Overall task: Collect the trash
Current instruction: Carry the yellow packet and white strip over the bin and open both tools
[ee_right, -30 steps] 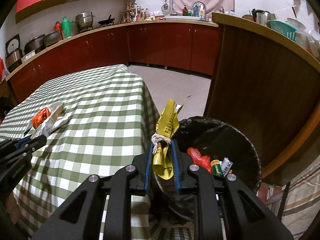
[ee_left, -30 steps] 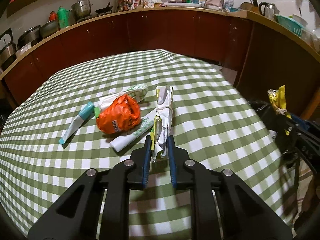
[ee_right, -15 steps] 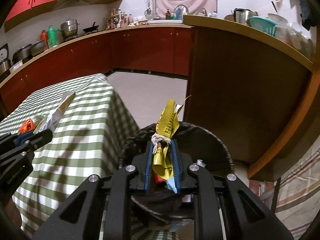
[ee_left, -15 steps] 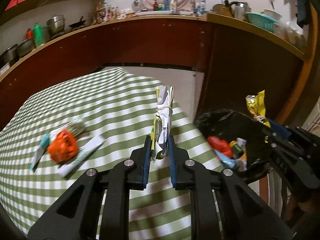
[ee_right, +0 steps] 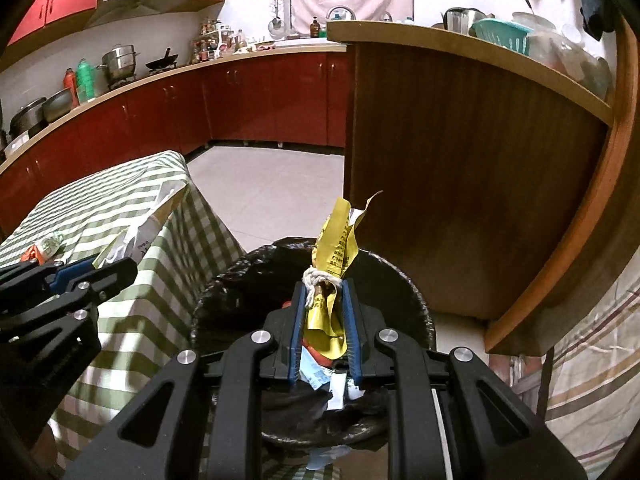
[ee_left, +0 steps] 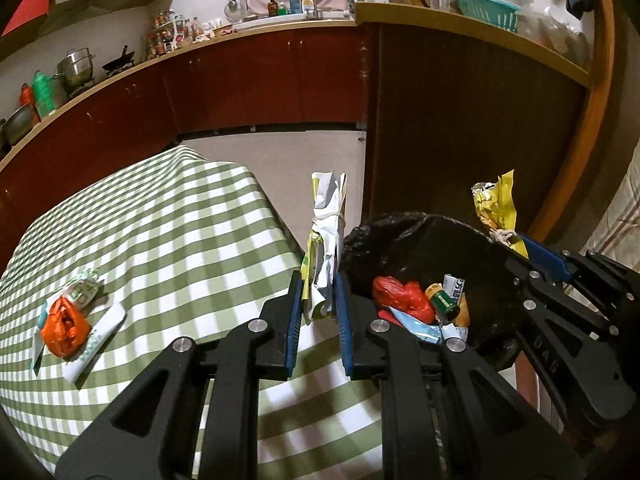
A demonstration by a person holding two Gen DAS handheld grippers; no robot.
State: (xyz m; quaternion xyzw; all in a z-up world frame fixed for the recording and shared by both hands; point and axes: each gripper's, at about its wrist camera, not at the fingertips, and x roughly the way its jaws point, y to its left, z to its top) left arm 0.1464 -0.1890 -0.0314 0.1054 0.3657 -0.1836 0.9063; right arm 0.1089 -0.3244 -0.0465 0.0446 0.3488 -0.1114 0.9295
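Note:
My left gripper is shut on a white and yellow wrapper bundle tied with a band, held upright at the table's right edge beside the bin. My right gripper is shut on a yellow wrapper knotted with white string, directly over the black-lined trash bin. The bin holds a red bag, a small green can and paper scraps. An orange bag with white and green wrappers lies on the green checked tablecloth at the left.
A tall wooden counter stands close behind and right of the bin. Red kitchen cabinets run along the back with pots and bottles on top. Tiled floor lies between table and cabinets. A striped cloth hangs at the right.
Both grippers have swung right, away from the table. The left bundle went from over the trash pile to the table's edge by the bin. The right wrapper now hangs over the bin's middle.

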